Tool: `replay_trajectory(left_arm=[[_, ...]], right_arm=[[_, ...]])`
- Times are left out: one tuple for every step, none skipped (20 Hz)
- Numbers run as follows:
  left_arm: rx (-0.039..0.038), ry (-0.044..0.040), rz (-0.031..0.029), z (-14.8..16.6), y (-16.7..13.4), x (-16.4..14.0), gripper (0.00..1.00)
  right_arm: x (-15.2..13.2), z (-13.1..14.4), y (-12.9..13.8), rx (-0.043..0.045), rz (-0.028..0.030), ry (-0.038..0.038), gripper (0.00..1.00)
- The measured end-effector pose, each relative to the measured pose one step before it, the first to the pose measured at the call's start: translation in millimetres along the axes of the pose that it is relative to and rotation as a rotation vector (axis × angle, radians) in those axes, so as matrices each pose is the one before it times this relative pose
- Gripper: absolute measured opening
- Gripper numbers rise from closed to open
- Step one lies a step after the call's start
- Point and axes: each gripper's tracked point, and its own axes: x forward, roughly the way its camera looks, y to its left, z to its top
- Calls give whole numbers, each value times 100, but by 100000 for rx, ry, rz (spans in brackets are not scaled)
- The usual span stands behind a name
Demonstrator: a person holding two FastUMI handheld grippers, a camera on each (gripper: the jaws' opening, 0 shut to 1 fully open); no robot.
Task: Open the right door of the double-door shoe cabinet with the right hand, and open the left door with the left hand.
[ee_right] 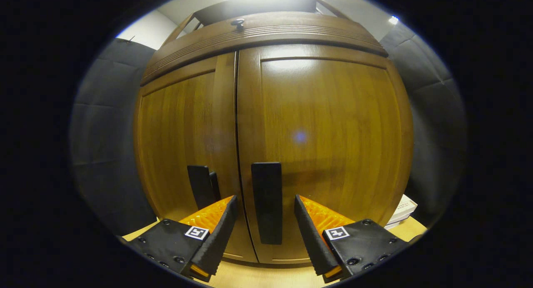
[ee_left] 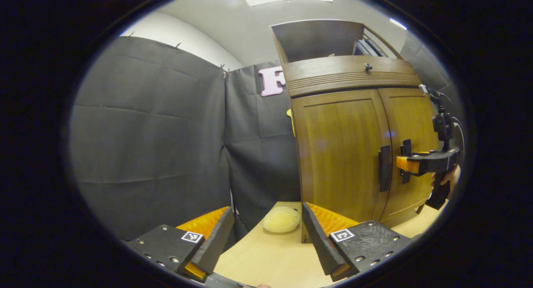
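Right between the spread right tongs [ee_right: 265,219] sits the right door handle [ee_right: 266,202], with both fingers apart and not on it. If they close off-centre, I'd guess 1 finger catches the seam or the left door handle [ee_right: 202,186] just beside it, and the pull slips. Left tongs [ee_left: 266,234] hang open too, well back over the desk [ee_left: 270,259], near a yellow sponge [ee_left: 282,219]. Shoe cabinet [ee_right: 316,125] looks glossy brown wood, 2 doors both shut, dark vertical handles.
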Motion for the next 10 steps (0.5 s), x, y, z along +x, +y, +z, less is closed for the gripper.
replay_trajectory(left_arm=[[-219,166,-12,-330,156,115,94],[-56,-57,-11,-155,-68,137,94],[5,-247,-12,59,-17,60,94],[-43,-173,-115,-11,-62,54,94],[-159,148,-287,-57,12,89,94],[-275,269,-378,-99,-112,94,94],[-233,59,-170,-6,-42,-5,94],[-178,57,-153,-37,-89,69,94],[-156,-113,-169,114,-33,-51,94],[-165,-182,-295,-80,-19,67,94]], right_arm=[[130,-56,-117,-296,-858,-362,71],[165,102,-31,-166,-1314,-548,57],[68,-76,91,-372,-611,-149,43],[404,-27,71,-98,-152,543,39],[194,-178,47,267,89,916,46],[228,-270,-23,485,226,1398,46],[256,-203,-457,69,-1752,1808,38],[850,-498,157,1086,277,-419,38],[-836,681,-130,-668,28,1001,33],[47,-118,-134,-814,427,767,29]])
